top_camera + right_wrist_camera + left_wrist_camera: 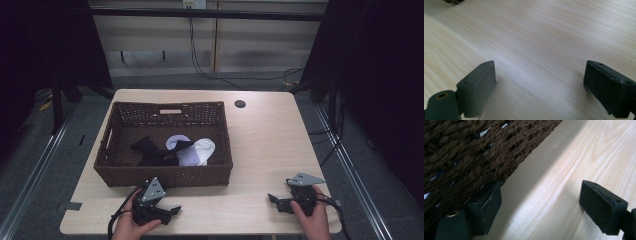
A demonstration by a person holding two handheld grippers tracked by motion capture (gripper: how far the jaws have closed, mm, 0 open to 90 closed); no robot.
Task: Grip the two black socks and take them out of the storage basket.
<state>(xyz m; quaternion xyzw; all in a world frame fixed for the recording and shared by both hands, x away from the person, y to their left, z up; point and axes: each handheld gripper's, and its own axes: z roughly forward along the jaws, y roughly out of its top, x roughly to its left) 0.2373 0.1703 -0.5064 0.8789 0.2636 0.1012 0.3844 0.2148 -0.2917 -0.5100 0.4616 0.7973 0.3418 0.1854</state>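
Both tongs are lying low on the pale wooden surface (260,145) with their jaws spread apart and nothing between them. The left tongs (172,210) are sitting just in front of the near wall of the woven basket (165,175); in the left gripper view one jaw is pressing right up against that dark weave, or very nearly. The right tongs (272,199) are resting well to the right of the basket, over bare wood.

Inside the basket, toward its near wall, socks are lying in a loose heap: a black sock (150,150) to the left and a white sock (200,150) to the right, overlapping in the middle.

The likely trouble, as I judge it, is the left jaw catching on the weave as it lifts, dragging or tipping the basket. Because the socks are tangling over one another, a pinch on one could also be pulling up a second, or only snagging a fold that slips free.

How many socks are lying there is hard to tell, since the black ones are blending into the dark basket floor. The near wall is hiding whatever is lying closest behind it. Both gripper views are looking along the wood, not into the basket.
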